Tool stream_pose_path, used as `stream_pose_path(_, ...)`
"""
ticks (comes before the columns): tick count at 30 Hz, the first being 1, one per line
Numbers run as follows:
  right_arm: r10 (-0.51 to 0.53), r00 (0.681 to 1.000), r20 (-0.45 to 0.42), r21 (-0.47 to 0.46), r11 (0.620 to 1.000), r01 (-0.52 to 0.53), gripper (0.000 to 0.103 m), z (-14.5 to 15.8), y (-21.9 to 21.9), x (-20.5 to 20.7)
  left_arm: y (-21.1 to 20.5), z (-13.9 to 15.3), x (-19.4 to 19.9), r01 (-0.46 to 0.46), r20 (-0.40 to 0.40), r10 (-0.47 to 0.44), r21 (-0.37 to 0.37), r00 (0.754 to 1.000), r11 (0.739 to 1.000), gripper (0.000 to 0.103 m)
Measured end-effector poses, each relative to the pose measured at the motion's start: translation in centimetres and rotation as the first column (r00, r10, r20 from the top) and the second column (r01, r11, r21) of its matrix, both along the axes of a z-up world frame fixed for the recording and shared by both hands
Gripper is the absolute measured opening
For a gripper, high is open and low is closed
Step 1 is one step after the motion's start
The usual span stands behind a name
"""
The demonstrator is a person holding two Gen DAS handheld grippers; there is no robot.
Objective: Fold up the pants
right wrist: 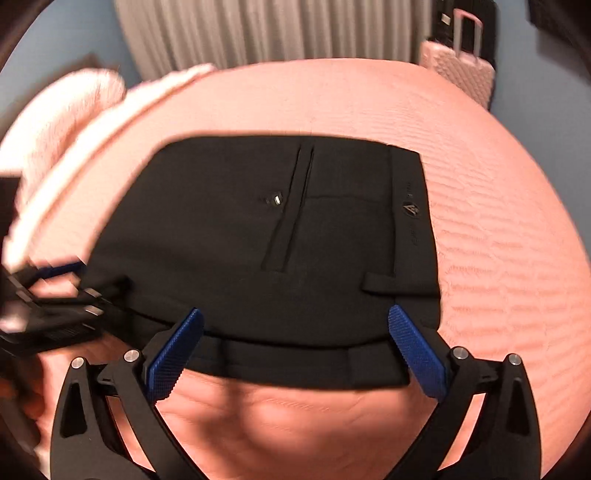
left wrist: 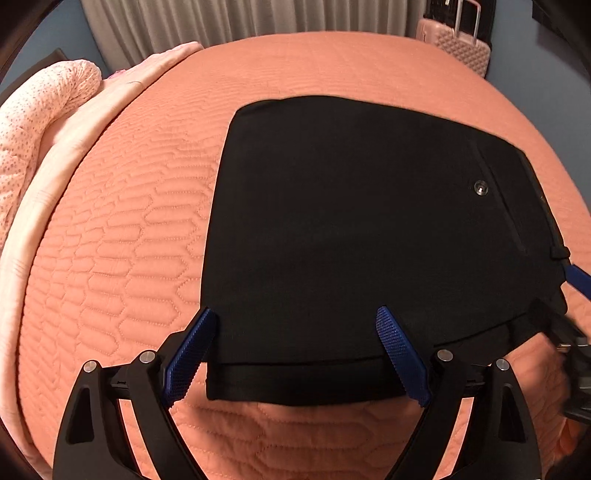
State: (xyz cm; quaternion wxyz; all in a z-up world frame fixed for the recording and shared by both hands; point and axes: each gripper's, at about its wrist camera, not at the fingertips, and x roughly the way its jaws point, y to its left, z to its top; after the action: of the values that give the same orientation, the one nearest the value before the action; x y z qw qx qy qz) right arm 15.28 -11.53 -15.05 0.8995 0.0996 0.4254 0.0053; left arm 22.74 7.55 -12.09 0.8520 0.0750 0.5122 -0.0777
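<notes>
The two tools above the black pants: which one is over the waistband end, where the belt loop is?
The right tool: the waistband and belt loop of the pants lie before it. The left tool hovers over plain fabric.

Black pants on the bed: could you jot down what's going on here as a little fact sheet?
garment: black fabric pants, folded into a compact stack, back pocket with a metal button facing up
surface: salmon quilted bedspread
left gripper: blue pads wide open, straddling the stack's near edge
right gripper: blue pads wide open, near the waistband end
held: nothing gripped
background: pink hard-shell suitcase, grey curtain
</notes>
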Motion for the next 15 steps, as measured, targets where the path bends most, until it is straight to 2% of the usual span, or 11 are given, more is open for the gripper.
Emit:
stream_pose_path(2,-0.026,0.999,-0.02,0.105,0.994,0.028,0.098,0.6,-0.6,-0.3,-0.2,-0.4,0.3,0.003,-0.004,-0.003,0.009,1.0,1.0,0.087)
stream_pose_path(4,-0.05,0.998,-0.047,0.174,0.983,0.057,0.098,1.1,-0.7,-0.5,-0.3,-0.6,0.3,0.005,0.006,-0.005,0.017,1.0,1.0,0.087)
stream_pose_path(5,-0.061,0.997,-0.048,0.179,0.981,0.069,0.098,1.5,-0.8,-0.5,-0.3,-0.7,0.3,0.002,0.013,-0.002,0.012,1.0,1.0,0.09)
stream_pose_path(7,-0.078,0.996,-0.045,0.133,0.988,0.084,0.098,2.4,-0.5,-0.8,-0.1,-1.0,0.4,-0.012,0.02,0.012,-0.003,1.0,1.0,0.092)
stream_pose_path(9,-0.094,0.995,-0.025,0.03,0.995,0.095,0.098,3.4,0.2,-1.4,0.1,-1.1,0.2,-0.032,0.03,0.033,-0.024,0.999,0.999,0.093)
stream_pose_path(11,-0.094,0.996,0.003,-0.034,0.995,0.094,0.098,4.5,0.8,-2.1,0.2,-1.2,0.2,-0.062,0.042,0.064,-0.043,0.997,0.997,0.093)
stream_pose_path(15,-0.11,0.992,0.062,-0.081,0.99,0.115,0.098,6.8,0.5,-2.9,-0.1,-0.8,0.8,-0.069,0.021,0.07,-0.008,0.997,0.998,0.092)
